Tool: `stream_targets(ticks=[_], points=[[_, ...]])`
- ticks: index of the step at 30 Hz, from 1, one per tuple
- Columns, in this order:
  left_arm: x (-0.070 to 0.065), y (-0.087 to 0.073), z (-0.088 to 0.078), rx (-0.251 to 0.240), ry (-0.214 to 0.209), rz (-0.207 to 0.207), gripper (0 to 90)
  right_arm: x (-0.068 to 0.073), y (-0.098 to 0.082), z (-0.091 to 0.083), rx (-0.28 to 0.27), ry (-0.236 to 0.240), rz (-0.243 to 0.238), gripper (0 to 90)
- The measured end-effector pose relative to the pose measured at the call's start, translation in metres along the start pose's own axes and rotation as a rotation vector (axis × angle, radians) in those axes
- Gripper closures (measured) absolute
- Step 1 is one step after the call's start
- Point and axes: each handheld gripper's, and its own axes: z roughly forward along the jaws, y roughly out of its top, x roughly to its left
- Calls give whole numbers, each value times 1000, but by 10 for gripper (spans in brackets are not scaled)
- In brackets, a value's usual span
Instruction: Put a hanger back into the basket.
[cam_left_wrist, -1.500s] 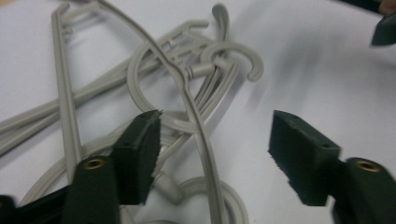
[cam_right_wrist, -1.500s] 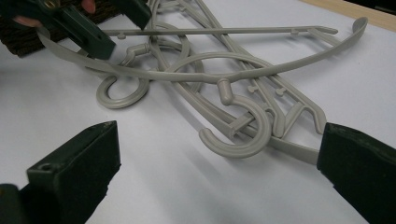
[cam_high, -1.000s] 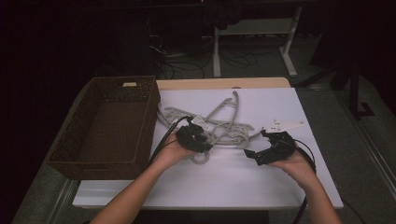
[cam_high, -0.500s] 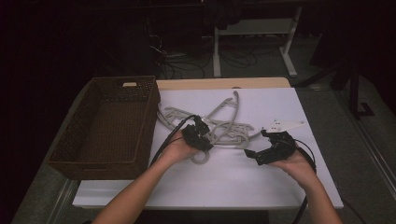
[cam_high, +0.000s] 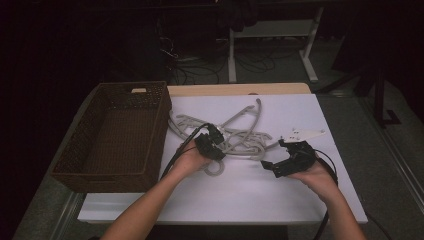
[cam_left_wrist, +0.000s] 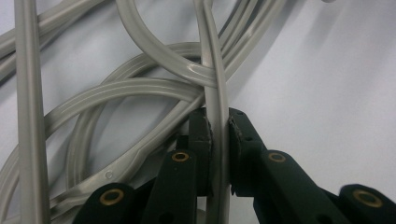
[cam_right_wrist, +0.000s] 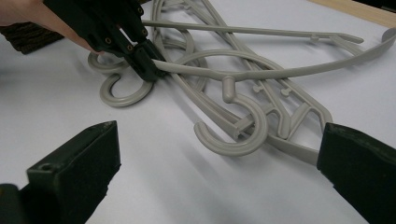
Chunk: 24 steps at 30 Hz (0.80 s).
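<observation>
A dim lab or workshop: beyond my fingers, past the white-topped work table (cam_high: 240, 200), loose black cables (cam_high: 185, 62) trail over a grey floor around the white metal legs of a second bench (cam_high: 232, 55), all in darkness.

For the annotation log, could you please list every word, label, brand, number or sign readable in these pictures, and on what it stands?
None can be read.
The grey plastic hangers show only moulded ribs and pegs, no lettering.
The brown wicker basket, the white table top and the white three-cornered plate carry no visible marks.
The left gripper, clamped on a hanger bar, and the open right gripper show only brass rivets, no brand.
</observation>
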Motion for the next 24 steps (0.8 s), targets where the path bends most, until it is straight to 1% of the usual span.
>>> stream_targets(ticks=[3,6,8,11,16,20,21,22,24], points=[[0,0,-3,-12,1,-2,819,0,0,0,-2,0,-1,0],[1,0,-11,-39,4,-7,820,-1,0,-1,-3,-1,3,0],[2,1,-16,-62,9,-25,821,-1,0,-2,-5,-2,4,0],[5,2,-28,-86,10,-41,822,-2,0,-3,-9,-3,8,0],[9,5,-48,-131,29,-61,822,-3,-1,-4,-14,-5,9,0],[12,6,-64,-170,44,-70,822,-4,-2,-4,-12,-8,13,0],[12,6,-64,-170,44,-70,823,-4,-2,-4,-12,-8,14,0],[12,7,-71,-180,53,-69,823,-4,-3,-4,-13,-8,14,0],[12,7,-80,-193,53,-68,823,-4,-4,-3,-11,-9,17,0]])
